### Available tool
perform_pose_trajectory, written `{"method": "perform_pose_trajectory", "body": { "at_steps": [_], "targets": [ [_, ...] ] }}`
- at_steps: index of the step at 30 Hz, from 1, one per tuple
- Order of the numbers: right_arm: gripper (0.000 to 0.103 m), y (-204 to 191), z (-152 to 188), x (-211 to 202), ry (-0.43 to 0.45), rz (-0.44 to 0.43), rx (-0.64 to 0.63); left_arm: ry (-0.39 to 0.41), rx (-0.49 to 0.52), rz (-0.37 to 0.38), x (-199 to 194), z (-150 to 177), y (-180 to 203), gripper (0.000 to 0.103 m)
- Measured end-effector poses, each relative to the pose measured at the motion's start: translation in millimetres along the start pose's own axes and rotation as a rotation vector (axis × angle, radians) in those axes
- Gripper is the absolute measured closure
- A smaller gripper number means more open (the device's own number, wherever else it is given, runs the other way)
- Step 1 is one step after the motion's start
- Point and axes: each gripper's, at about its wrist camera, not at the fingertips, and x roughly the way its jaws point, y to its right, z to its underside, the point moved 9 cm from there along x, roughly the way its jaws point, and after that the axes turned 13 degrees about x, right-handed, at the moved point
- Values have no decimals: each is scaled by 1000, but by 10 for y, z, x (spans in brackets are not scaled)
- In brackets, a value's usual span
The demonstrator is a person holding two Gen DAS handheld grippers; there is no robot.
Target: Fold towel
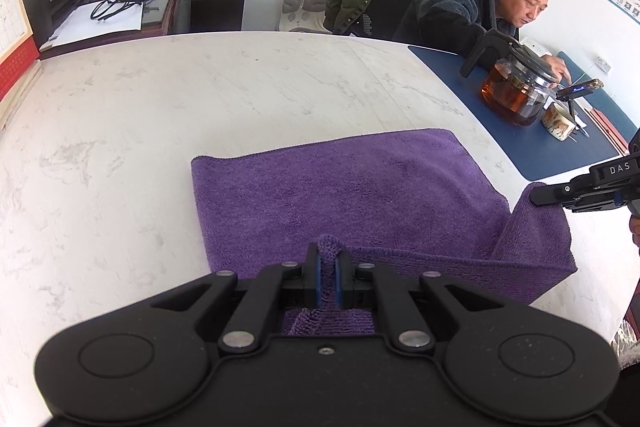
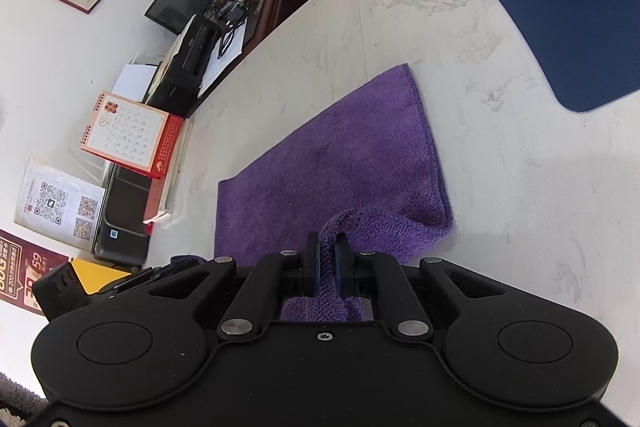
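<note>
A purple towel [image 1: 360,187] lies on the white marble table [image 1: 200,99], its far part flat and its near edge lifted off the surface. My left gripper [image 1: 329,259] is shut on the towel's near left corner, cloth pinched between the blue pads. My right gripper [image 1: 540,195] enters from the right and holds the near right corner raised. In the right wrist view the towel [image 2: 340,155] spreads away from the right gripper [image 2: 327,247], which is shut on a bunched corner. The left gripper's body [image 2: 60,287] shows at the lower left.
A blue mat [image 1: 520,115] at the table's right carries a glass teapot [image 1: 516,87], a cup [image 1: 558,123] and a phone on a stand. A person [image 1: 480,7] sits behind it. A calendar [image 2: 128,135] and a printer stand past the table's left edge.
</note>
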Motion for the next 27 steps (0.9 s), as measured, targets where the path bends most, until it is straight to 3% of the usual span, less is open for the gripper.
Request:
{"method": "perform_pose_trajectory", "body": {
  "at_steps": [27],
  "targets": [
    [97, -88, -587, 285, -26, 8, -2, 6, -159, -39, 237, -142, -444, 97]
  ]
}}
